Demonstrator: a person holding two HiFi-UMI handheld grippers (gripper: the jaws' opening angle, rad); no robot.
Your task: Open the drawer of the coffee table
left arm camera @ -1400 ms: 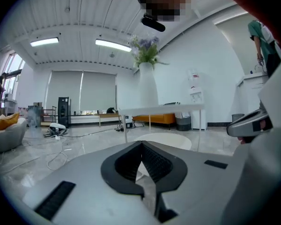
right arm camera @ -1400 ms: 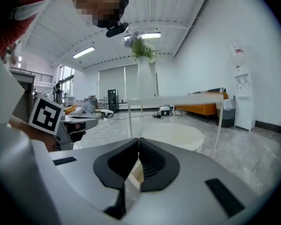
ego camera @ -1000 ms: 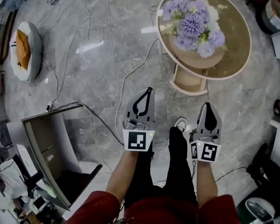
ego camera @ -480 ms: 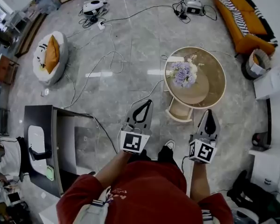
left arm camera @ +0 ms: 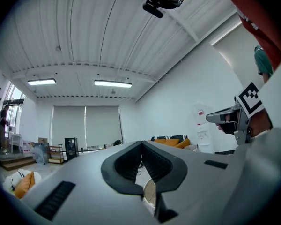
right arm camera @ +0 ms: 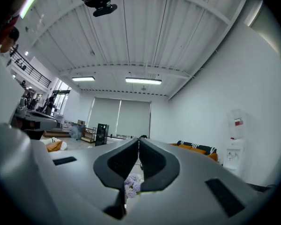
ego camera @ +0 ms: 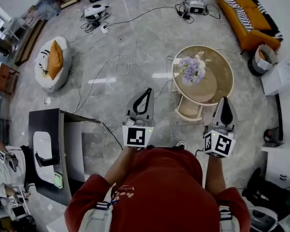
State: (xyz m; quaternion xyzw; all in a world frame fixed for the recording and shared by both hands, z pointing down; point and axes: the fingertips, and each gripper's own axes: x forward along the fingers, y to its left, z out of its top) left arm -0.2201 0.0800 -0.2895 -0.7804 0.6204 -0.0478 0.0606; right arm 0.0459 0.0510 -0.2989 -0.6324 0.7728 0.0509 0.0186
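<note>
Change: person has risen; counter [ego camera: 228, 88] now lies farther below.
Left tongs [ego camera: 149, 90]: together, empty.
Right tongs [ego camera: 225, 99]: together, empty.
Drawer [ego camera: 189, 111]: pulled out; task likely complete.

Ahead of me I have open floor [ego camera: 145, 42], crossed only by loose cables [ego camera: 117, 62]. To the right, the round coffee table [ego camera: 223, 77], its flowers [ego camera: 191, 70] and its pulled-out drawer [ego camera: 189, 111] bar the way. A dark desk [ego camera: 43, 122] closes off my left.
</note>
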